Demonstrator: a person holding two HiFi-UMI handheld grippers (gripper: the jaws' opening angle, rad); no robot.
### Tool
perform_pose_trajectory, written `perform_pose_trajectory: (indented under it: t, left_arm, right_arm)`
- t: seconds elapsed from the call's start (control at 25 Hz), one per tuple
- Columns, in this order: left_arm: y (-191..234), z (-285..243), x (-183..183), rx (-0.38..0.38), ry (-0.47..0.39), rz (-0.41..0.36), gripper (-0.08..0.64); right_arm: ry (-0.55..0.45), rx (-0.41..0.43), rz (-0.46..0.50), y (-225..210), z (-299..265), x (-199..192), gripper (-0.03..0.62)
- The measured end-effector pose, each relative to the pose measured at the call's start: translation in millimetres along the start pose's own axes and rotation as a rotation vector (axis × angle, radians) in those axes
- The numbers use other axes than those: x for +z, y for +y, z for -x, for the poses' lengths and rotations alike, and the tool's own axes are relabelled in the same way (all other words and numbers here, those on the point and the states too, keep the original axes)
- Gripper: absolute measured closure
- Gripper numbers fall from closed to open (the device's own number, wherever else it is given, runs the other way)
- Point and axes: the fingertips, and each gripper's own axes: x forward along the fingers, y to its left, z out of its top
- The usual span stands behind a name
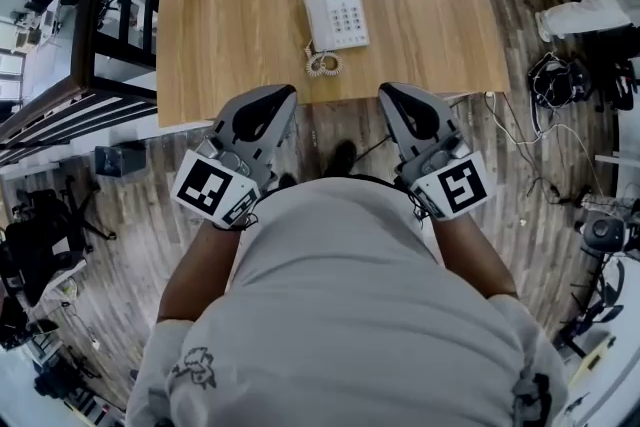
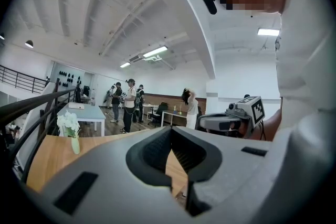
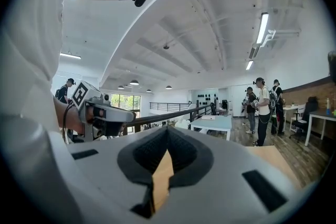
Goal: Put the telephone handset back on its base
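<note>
Short of the wooden table (image 1: 220, 35), left gripper (image 1: 288, 93) and right gripper (image 1: 385, 91) — fingers closed together, empty, white telephone (image 1: 336, 13) beyond.

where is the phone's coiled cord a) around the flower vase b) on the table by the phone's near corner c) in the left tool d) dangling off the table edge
b: the coiled cord lies bunched on the table against the telephone, at its near corner.

Left gripper (image 1: 287, 93) and right gripper (image 1: 386, 92) are grey; the T-shirt (image 1: 340, 315) is white.
</note>
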Motion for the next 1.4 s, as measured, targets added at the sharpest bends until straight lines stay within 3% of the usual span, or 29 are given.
perform_pose_trajectory:
  t: [0.36,0.8,1.12,1.4]
  left_arm:
    - [-5.8,75.6,-6.9,-0.056,-0.001,0.009,0.554]
    - [-2.9,160.2,-12.7,-0.06,-0.02,0.004,0.554]
    - [-2.6,183.8,-16.5,-0.058,-0.031,0.011,0.554]
    - [-8.4,181.2,-11.5,-0.068,-0.035,0.003,0.554]
  right_arm:
    - [0.013,-0.058,-0.008,70.6,9.3,9.0,0.586]
    - [-0.036,-0.086,-0.007,161.3,17.0,20.9,0.586]
    - [-0.043,-0.088,0.002,186.4,19.3,24.1,0.586]
    - [-0.038,-0.098,0.005,182.5,26.9,23.6,0.586]
